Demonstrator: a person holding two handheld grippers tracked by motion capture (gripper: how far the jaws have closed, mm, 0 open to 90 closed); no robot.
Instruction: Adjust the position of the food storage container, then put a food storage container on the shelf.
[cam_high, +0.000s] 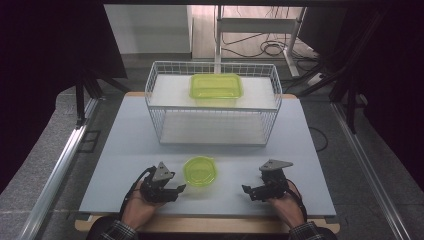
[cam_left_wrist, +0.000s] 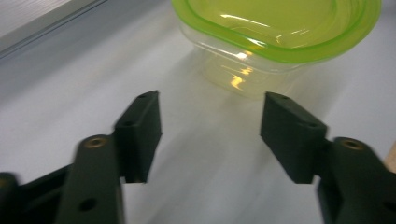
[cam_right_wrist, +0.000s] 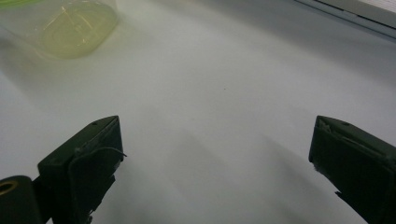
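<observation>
A small round clear tub with a lime-green lid (cam_high: 200, 171) stands on the grey table near its front edge, between my two grippers. My left gripper (cam_high: 181, 189) lies just left of it and points at it. In the left gripper view the tub (cam_left_wrist: 275, 37) sits a short way ahead of the open jaws (cam_left_wrist: 210, 133), with nothing between them. My right gripper (cam_high: 245, 190) rests to the tub's right, jaws wide apart and empty (cam_right_wrist: 217, 158); the tub's clear wall (cam_right_wrist: 70, 28) is off at the upper left. A larger rectangular green-lidded box (cam_high: 216, 86) sits on the wire rack's top shelf.
A white wire rack (cam_high: 214, 102) with two shelves stands at the back middle of the table (cam_high: 125, 150). Bare table surface lies between the rack and the tub. A metal rail (cam_high: 55, 175) runs along the floor at the left.
</observation>
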